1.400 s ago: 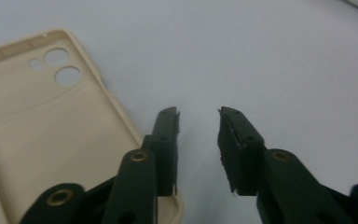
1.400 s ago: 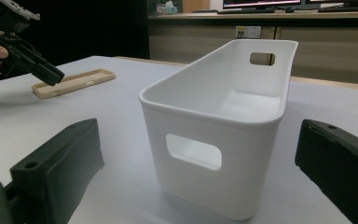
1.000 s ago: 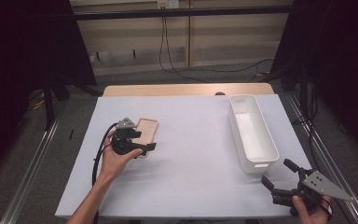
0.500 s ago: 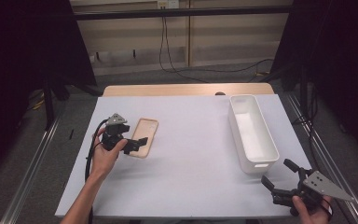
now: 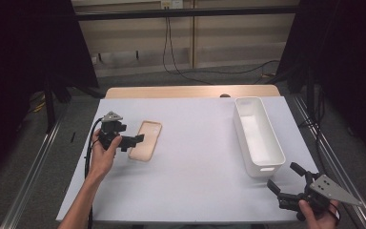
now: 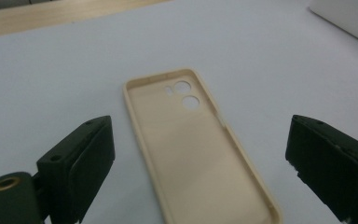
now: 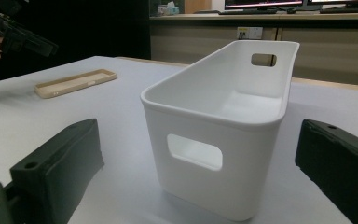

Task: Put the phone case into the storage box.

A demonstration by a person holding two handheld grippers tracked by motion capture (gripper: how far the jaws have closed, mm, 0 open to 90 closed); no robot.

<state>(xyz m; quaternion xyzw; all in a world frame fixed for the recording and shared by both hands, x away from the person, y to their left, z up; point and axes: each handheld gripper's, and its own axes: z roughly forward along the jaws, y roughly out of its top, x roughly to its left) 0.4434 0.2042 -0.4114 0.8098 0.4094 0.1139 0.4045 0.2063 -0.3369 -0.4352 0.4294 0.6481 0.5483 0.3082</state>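
The left gripper (image 5: pixel 132 140) hung wide open, empty, beside the case (image 6: pixel 193 144), seemingly about to straddle and pinch it.

Open table (image 5: pixel 195 162) between phone case (image 5: pixel 146 140) and bin (image 5: pixel 259 136) — nothing blocks passage.

Left gripper (image 5: pixel 132 141) open over beige phone case (image 5: pixel 146 140), white bin (image 5: pixel 259 135) far right, right gripper (image 5: pixel 282 179) open near it

No readable text, label, brand, number or sign on anything here.
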